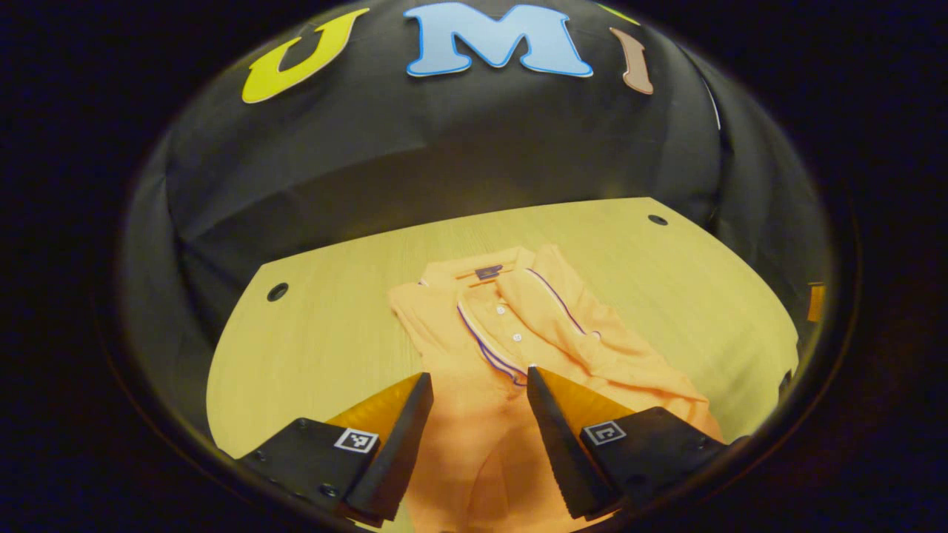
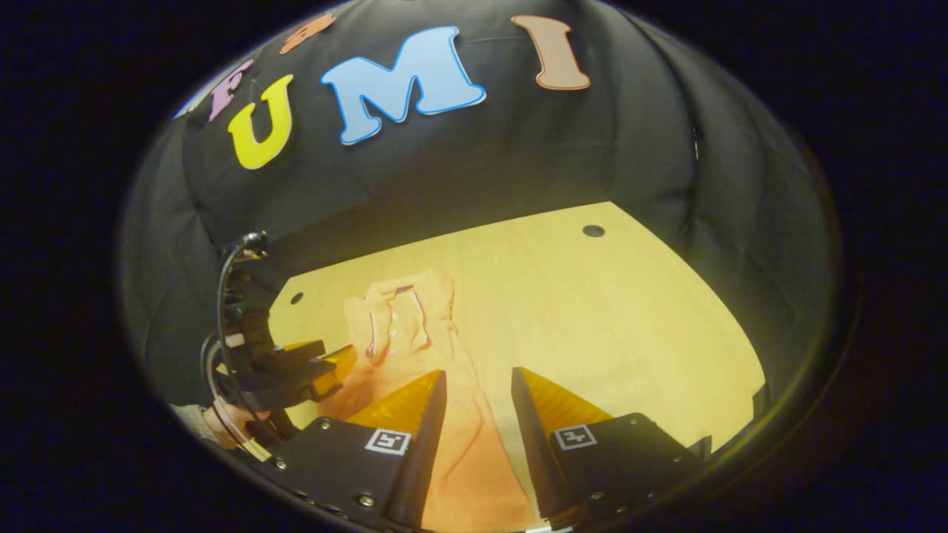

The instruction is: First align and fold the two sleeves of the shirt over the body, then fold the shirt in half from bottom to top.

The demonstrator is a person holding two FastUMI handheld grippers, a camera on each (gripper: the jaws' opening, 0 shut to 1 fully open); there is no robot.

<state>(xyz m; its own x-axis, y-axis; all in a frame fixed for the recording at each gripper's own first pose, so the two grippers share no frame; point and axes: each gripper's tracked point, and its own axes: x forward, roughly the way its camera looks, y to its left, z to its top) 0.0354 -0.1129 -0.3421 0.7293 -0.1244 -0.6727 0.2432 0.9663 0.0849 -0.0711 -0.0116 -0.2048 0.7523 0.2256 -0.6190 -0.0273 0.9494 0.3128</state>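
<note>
Orange shirt [image 1: 511,348] lies on the wooden table [image 1: 318,340], one sleeve [image 1: 585,333] folded across its body. My left gripper [image 1: 479,379] hovers over it, jaws apart, and my right gripper [image 2: 478,376] hangs wide above the shirt's right edge.

shirt [image 1: 511,348] flat on table [image 1: 311,348], sleeve [image 1: 585,318] folded across its body

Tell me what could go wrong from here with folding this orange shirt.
1. The sleeve folded over the shirt lies slanted and wrinkled; the bottom-to-top fold may lock in that misalignment.
2. The left gripper and right gripper are open above the fabric, neither pinching it; a shallow grab could catch one layer and drag the fold apart.
3. The table looks smooth, so the shirt may slide.
</note>
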